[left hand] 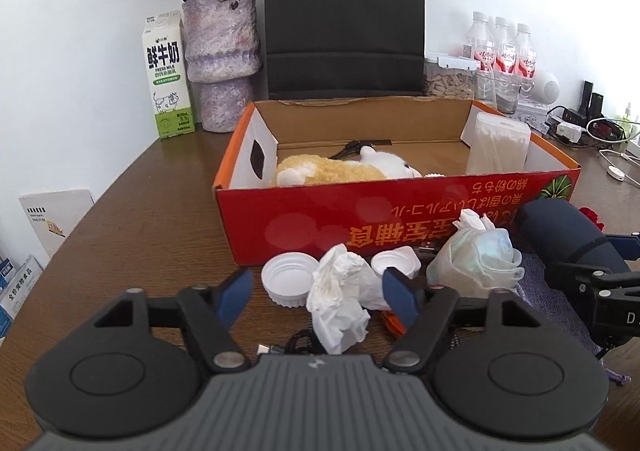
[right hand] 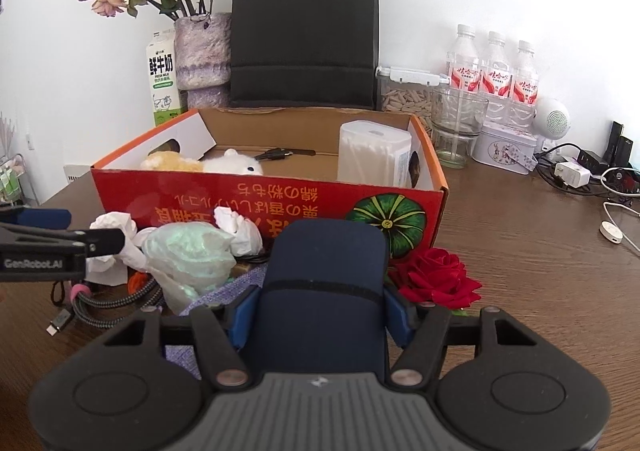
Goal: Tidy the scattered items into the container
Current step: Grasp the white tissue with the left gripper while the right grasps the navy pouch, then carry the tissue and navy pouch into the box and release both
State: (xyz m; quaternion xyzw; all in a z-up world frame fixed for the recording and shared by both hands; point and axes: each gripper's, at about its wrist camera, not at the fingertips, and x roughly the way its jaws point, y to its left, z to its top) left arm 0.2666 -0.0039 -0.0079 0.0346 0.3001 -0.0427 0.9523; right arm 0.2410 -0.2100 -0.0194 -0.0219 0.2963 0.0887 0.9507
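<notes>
Left wrist view
Your left gripper [left hand: 318, 297]: jaws apart, blue pads on either side of a crumpled white tissue [left hand: 340, 303]; the right pad looks close to it, but you cannot tell whether either pad presses.
Around the tissue: a white lid [left hand: 286, 283] just left of it, a crinkled plastic bag [left hand: 476, 259] to its right, all on the wooden table [left hand: 152, 219].
Container: the red cardboard box [left hand: 396, 207] stands just behind this clutter, holding a plush toy [left hand: 344, 171] and a tub of cotton swabs [left hand: 498, 145].

Right wrist view
Your right gripper [right hand: 320, 315]: closed on a dark blue cylindrical case [right hand: 324, 279], both pads against its sides.
Case position: in front of the box's red wall, outside it.
Nearby: a red rose [right hand: 434, 277] just right of the case; the plastic bag and a braided cable [right hand: 108, 301] to its left.
Your left gripper here: its arm enters from the left edge, by the tissue.
</notes>
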